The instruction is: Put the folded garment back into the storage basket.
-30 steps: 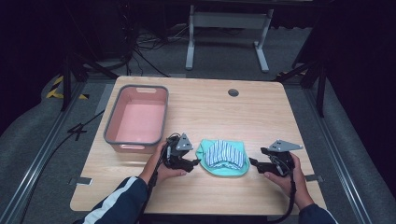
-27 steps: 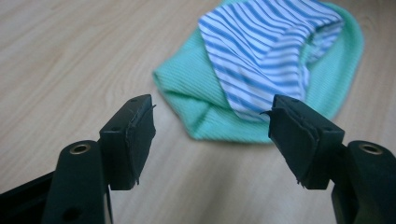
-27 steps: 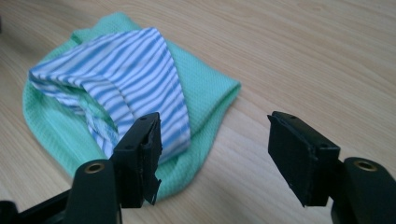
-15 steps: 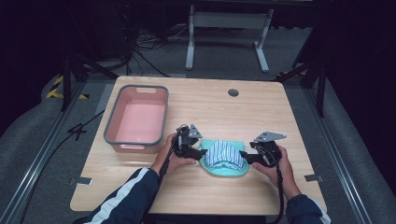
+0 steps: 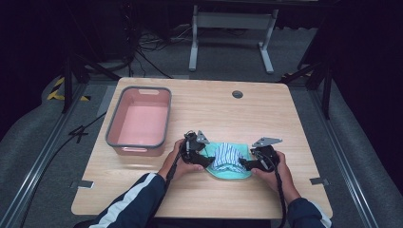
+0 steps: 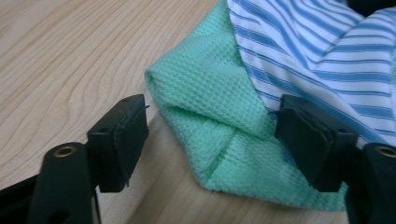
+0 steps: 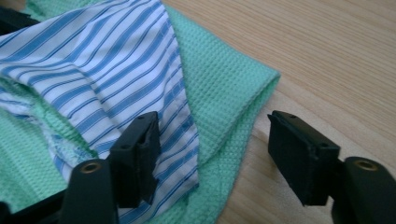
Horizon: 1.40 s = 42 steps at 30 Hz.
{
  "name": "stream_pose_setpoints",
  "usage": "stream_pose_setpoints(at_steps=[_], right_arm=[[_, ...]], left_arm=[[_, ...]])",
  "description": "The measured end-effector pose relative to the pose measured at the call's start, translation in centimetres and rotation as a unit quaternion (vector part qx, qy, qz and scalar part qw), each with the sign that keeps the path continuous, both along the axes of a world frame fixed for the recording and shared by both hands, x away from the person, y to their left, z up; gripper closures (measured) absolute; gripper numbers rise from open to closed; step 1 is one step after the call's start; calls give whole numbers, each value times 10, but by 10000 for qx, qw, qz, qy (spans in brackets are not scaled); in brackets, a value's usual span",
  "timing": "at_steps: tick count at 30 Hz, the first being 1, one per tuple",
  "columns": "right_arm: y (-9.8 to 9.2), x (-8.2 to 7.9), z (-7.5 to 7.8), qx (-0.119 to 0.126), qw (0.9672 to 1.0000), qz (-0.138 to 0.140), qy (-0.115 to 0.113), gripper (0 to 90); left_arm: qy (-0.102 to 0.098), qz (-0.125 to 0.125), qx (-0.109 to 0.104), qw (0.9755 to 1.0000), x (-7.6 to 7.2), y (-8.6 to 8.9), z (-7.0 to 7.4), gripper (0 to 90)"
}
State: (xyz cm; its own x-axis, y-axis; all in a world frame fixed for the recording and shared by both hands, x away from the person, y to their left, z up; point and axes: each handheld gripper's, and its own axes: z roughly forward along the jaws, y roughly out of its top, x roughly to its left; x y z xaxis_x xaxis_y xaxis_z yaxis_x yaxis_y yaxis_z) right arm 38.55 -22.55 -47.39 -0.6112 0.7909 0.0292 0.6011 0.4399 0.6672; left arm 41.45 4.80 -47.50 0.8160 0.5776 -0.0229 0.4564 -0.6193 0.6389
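A mint-green waffle cloth (image 5: 229, 172) lies on the wooden table (image 5: 214, 107) near its front edge, with a blue-and-white striped cloth (image 5: 227, 154) heaped on top. My left gripper (image 5: 203, 160) is at the pile's left edge. In the left gripper view its jaws straddle a folded corner of the green cloth (image 6: 201, 93) beside the striped cloth (image 6: 327, 56). They have just been opening and do not pinch it. My right gripper (image 5: 244, 164) is at the right edge. Its jaws have also just been opening, around the edge of the green cloth (image 7: 219, 79) and the striped cloth (image 7: 107, 60).
A pink bin with a grey rim (image 5: 112, 127) stands on the table's left half, to the left of my left hand. A round cable hole (image 5: 237, 94) sits near the far edge. Beyond the table are a grey floor and a white stand's legs (image 5: 228, 21).
Both hands have moved inward and down onto the cloth pile, the left one from the left and the right one from the right. The cloths lie where they were.
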Motion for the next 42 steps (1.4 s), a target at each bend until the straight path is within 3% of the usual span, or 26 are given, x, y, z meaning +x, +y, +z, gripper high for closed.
stream_pose_setpoints(at_steps=[4,7,8,10,11,12,13,18,27,33,42], right_arm=[[-1,-1,-1,39,10000,46,-75,338],[0,-3,0,65,9997,241,-61,469],[1,-4,0,68,9996,260,-45,495],[2,-4,1,91,9993,352,-39,562],[4,-5,2,85,9994,349,21,601],[4,-5,2,85,9994,349,21,601],[5,-6,3,82,9993,365,66,670],[8,-8,4,113,9993,354,100,759],[10,-10,5,90,9996,271,48,804],[9,-12,10,121,9993,363,28,818],[8,-15,21,208,9990,382,-119,818]], left_arm=[[-9,96,-19,10000,-2,-1,-1,218],[-17,45,-53,10000,-2,0,-1,222],[-16,-67,-49,10000,-3,0,0,255],[-41,-238,-127,9996,-5,-1,1,403],[-29,-288,-229,9993,-8,0,0,533],[-29,-288,-229,9993,-8,0,0,579],[-36,-286,-262,9992,-8,0,0,645],[-11,-394,-336,9987,-7,3,0,764],[-43,-478,-235,9986,-9,1,2,811],[-72,-496,-206,9985,-10,-1,5,821],[-211,-573,-162,9980,-14,-1,19,824]])
